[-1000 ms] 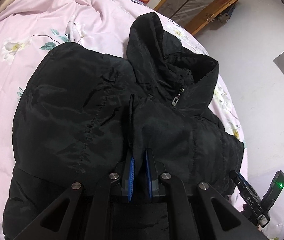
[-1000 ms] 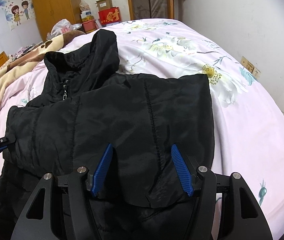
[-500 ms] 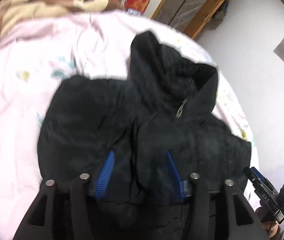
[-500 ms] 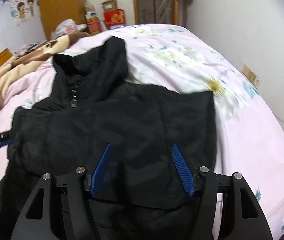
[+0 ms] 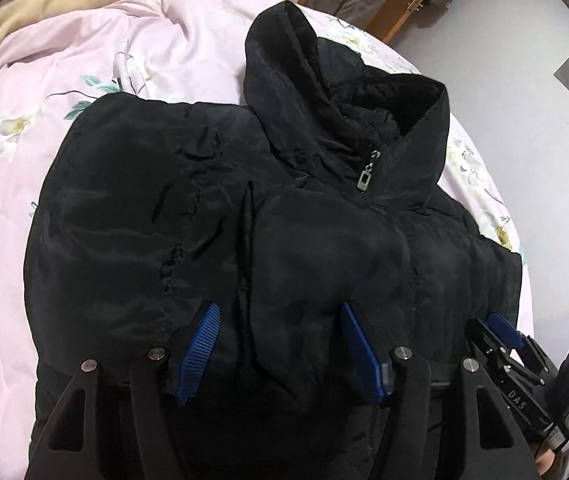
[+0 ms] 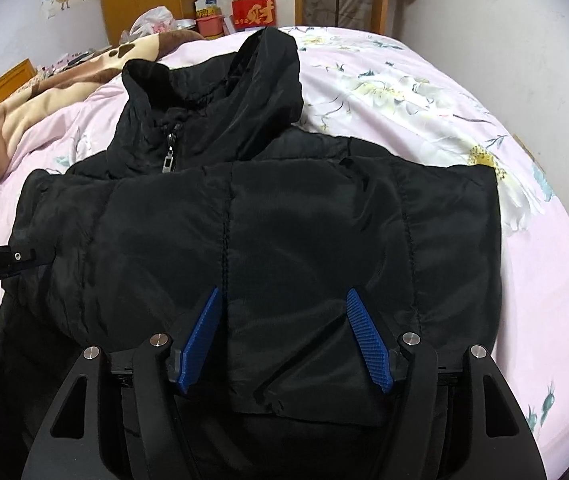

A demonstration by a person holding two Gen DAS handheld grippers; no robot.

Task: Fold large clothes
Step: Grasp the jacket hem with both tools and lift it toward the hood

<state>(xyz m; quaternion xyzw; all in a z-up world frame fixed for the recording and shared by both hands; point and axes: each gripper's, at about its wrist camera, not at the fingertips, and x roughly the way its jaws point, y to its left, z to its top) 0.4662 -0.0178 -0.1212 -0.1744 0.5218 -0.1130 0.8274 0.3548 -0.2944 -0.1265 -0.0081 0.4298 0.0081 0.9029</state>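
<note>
A black padded jacket (image 5: 212, 216) lies spread on a bed covered by a pink floral sheet (image 5: 84, 64), its hood (image 5: 284, 76) pointing toward the far end of the bed and its zipper pull (image 5: 365, 178) resting just below the collar. Both sleeves are folded in across the front of the garment. The left gripper (image 5: 280, 354) hovers over the jacket's lower half, its blue-padded jaws having just been opening and now standing wide, with fabric beneath them but none clamped. The right gripper (image 6: 288, 338) hangs above the folded sleeve on its side, jaws likewise wide and holding nothing. A brown patterned blanket (image 6: 44, 92) lies bunched along the bed's far side, and a red box (image 6: 254, 14) sits beyond the bed.
</note>
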